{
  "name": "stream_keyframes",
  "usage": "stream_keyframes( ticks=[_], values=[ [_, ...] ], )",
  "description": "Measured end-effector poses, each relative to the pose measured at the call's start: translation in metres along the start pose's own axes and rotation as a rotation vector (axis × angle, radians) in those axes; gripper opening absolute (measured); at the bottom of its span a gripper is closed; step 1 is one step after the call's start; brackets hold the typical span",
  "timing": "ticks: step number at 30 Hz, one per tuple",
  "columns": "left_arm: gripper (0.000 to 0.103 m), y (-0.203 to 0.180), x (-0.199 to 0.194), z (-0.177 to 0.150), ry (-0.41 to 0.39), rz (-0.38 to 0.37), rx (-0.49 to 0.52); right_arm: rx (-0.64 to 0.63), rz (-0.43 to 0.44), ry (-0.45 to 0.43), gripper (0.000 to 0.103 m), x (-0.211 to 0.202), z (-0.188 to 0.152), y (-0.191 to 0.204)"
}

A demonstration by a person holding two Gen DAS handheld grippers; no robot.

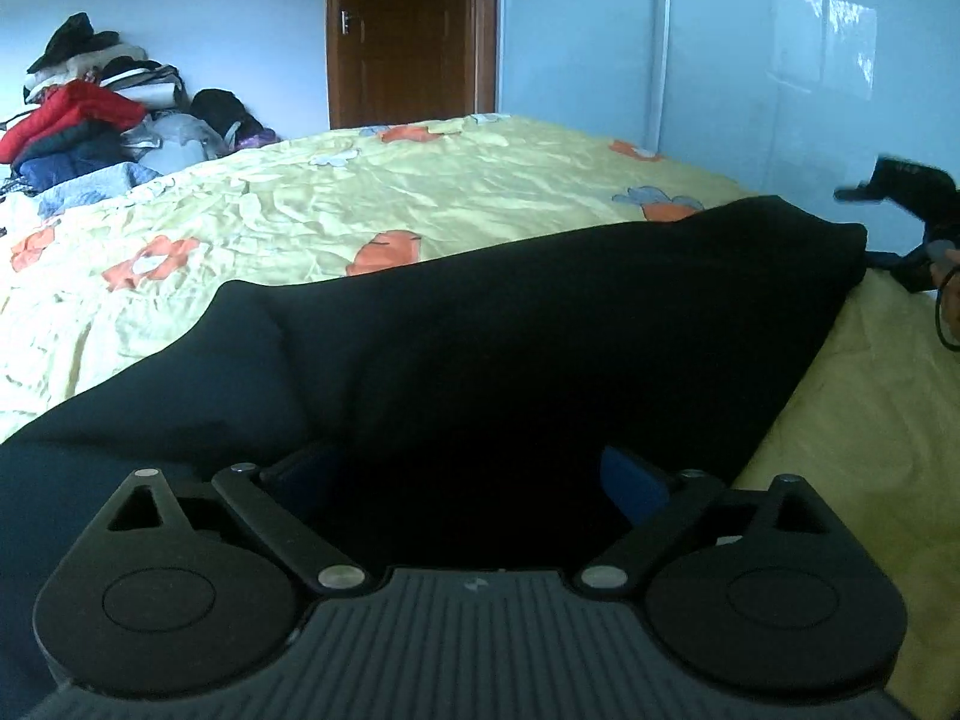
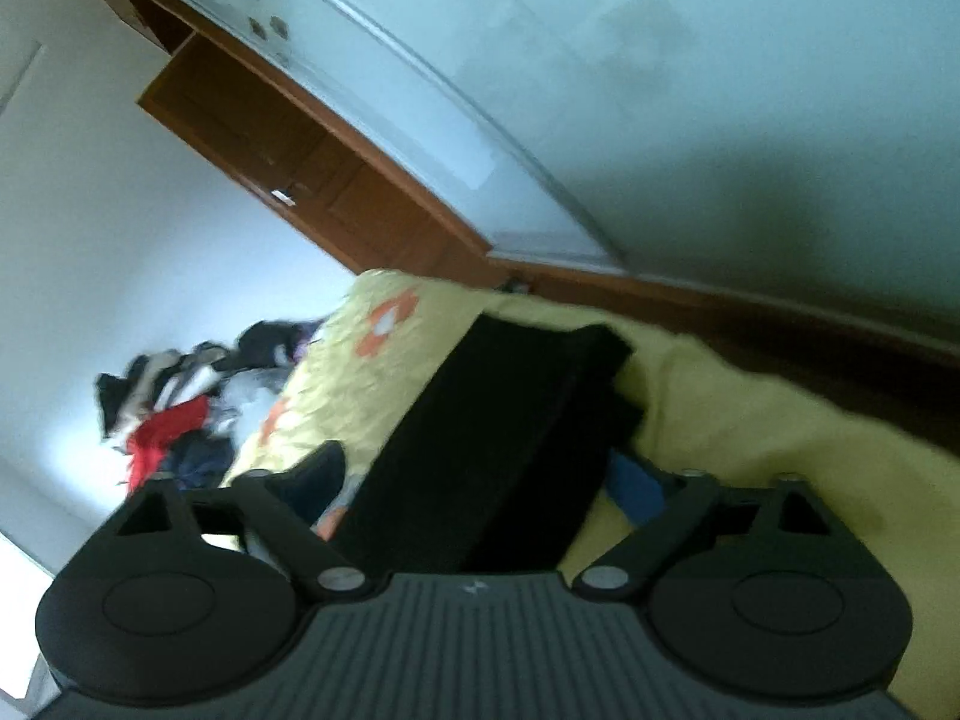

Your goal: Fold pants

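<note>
The black pants [image 1: 528,324] lie across the yellow flowered bedsheet [image 1: 336,192] and fill the lower middle of the left wrist view. My left gripper [image 1: 474,480] stands wide open with the dark cloth bunched between its blue pads [image 1: 636,480]. In the right wrist view the pants [image 2: 510,420] run as a folded black strip away from the camera. My right gripper [image 2: 480,480] is open around the near end of that strip. The right gripper also shows at the far right of the left wrist view [image 1: 918,222], at the pants' far corner.
A heap of clothes [image 1: 90,114] is piled at the far left of the bed, also seen in the right wrist view [image 2: 180,408]. A brown door [image 1: 411,30] stands behind the bed. A pale wardrobe wall [image 1: 750,48] runs along the right side.
</note>
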State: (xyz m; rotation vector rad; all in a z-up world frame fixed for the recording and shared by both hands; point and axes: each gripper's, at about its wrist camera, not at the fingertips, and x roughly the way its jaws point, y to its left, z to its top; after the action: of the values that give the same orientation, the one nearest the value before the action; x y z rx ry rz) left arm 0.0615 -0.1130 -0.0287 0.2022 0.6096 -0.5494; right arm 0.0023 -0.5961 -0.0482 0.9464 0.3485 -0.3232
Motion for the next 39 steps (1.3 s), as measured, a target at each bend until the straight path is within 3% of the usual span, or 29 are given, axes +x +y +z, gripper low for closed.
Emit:
stream_keyframes(
  ticks=[1,3,6,11,14,17,20,25,30,33,34,36,38,39],
  values=[
    [0.100,0.000,0.000,0.001,0.003,0.002,0.002,0.010,-0.007,0.006,0.041,0.004,0.002,-0.004],
    [0.101,-0.001,0.002,0.003,0.006,0.006,0.008,0.041,-0.020,0.016,0.015,0.011,0.004,-0.014],
    [0.102,0.000,0.003,0.003,0.008,0.005,0.005,0.044,0.013,0.006,0.009,0.014,0.010,-0.016],
    [0.103,0.001,0.005,0.004,0.010,0.008,0.006,-0.184,0.055,-0.106,0.009,-0.008,0.022,0.030],
    [0.103,0.001,0.005,0.004,0.011,0.006,0.003,-0.229,-0.039,-0.057,0.009,0.004,0.020,0.030],
    [0.103,0.002,0.005,0.004,0.008,0.002,-0.001,-0.154,-0.086,-0.009,0.009,0.015,0.014,0.012],
    [0.101,0.005,-0.002,0.003,-0.026,0.014,-0.024,-0.191,-0.073,-0.061,0.009,0.007,0.007,0.027],
    [0.101,0.019,-0.029,0.009,-0.130,0.055,-0.122,-0.447,0.063,-0.109,0.008,-0.017,-0.015,0.104],
    [0.102,0.039,-0.049,0.006,-0.195,0.209,-0.192,-0.753,0.299,-0.017,0.008,-0.029,-0.092,0.191],
    [0.102,0.049,-0.049,-0.002,-0.158,0.267,-0.218,-0.919,0.438,0.143,0.008,-0.026,-0.161,0.226],
    [0.102,0.052,-0.048,-0.005,-0.143,0.274,-0.229,-0.993,0.473,0.251,0.009,-0.020,-0.189,0.235],
    [0.102,0.057,-0.048,-0.009,-0.122,0.277,-0.254,-1.148,0.484,0.388,0.010,-0.013,-0.242,0.245],
    [0.102,0.062,-0.048,-0.014,-0.111,0.275,-0.276,-1.239,0.465,0.459,0.014,-0.012,-0.278,0.248],
    [0.102,0.064,-0.047,-0.016,-0.105,0.274,-0.285,-1.276,0.458,0.454,0.025,-0.016,-0.289,0.249]
  ],
)
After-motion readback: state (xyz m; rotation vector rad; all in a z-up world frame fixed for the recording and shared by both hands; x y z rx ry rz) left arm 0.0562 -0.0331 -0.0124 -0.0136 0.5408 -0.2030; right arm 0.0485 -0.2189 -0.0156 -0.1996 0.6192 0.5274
